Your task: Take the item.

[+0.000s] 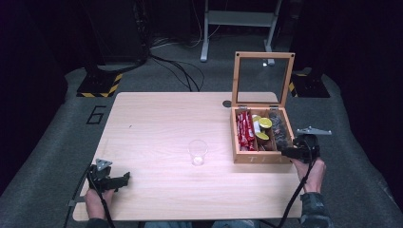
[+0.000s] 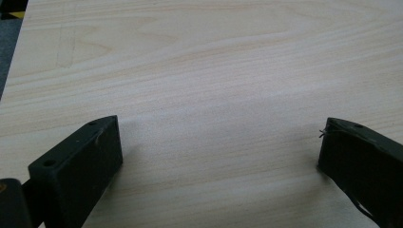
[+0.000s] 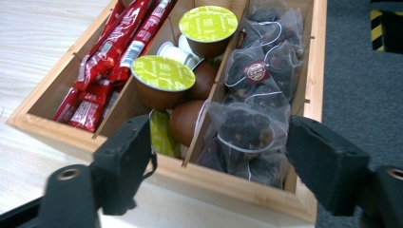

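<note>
Black left gripper [image 1: 124, 178] and right gripper [image 1: 285, 153], grey triangular plates, black cables, dark sleeves.

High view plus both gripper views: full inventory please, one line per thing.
table: 1, light wood, centre.
clear plastic cup: 1, transparent, upright mid-table, left of the box.
wooden tea box: 1, bamboo-coloured, table's right edge, glass lid raised.
red sachets: several, left compartment.
coffee capsules: several, brown with lime-green lids, middle compartment.
mesh tea bags: several, dark, right compartment.
left gripper: black, open, near-left of table.
right gripper: black, open, at the box's front right corner.
hands: 2, bottom edge.
</note>
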{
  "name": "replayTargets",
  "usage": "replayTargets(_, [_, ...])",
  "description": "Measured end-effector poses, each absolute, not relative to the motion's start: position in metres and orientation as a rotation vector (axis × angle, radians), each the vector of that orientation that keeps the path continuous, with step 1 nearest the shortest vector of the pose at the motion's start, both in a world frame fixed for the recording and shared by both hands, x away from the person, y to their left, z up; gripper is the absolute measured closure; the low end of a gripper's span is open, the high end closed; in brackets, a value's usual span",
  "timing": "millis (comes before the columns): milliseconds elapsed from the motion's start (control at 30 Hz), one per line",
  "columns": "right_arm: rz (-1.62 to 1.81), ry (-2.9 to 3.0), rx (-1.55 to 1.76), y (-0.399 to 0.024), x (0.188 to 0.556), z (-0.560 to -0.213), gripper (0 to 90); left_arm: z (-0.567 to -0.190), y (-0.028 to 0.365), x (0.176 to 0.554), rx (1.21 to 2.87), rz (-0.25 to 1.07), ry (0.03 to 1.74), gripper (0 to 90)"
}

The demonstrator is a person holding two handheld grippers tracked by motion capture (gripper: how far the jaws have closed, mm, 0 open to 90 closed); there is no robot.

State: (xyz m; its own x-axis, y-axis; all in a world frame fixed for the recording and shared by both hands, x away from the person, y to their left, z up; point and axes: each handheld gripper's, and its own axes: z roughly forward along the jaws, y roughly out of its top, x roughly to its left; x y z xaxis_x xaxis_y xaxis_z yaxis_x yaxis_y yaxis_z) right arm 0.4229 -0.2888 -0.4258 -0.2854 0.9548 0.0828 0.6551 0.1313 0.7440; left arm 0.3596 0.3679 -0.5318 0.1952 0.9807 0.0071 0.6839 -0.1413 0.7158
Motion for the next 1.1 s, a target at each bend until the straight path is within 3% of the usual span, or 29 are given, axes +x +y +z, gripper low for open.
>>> replayTargets(333, [0.887, 1.994, 1.616, -0.288, 0.444, -0.432, 42.1, -0.532, 0.368, 0.359, 1.894, 0.661, 1.552, 0.6])
replayTargets(800, [0.810, 2.015, 1.679, -0.286, 0.454, -0.446, 51.7, -0.532, 0.368, 0.359, 1.895, 0.660, 1.552, 0.7])
replayTargets(1100, [0.758, 2.021, 1.713, -0.284, 0.460, -0.456, 63.6, -0.532, 0.368, 0.359, 1.894, 0.660, 1.552, 0.7])
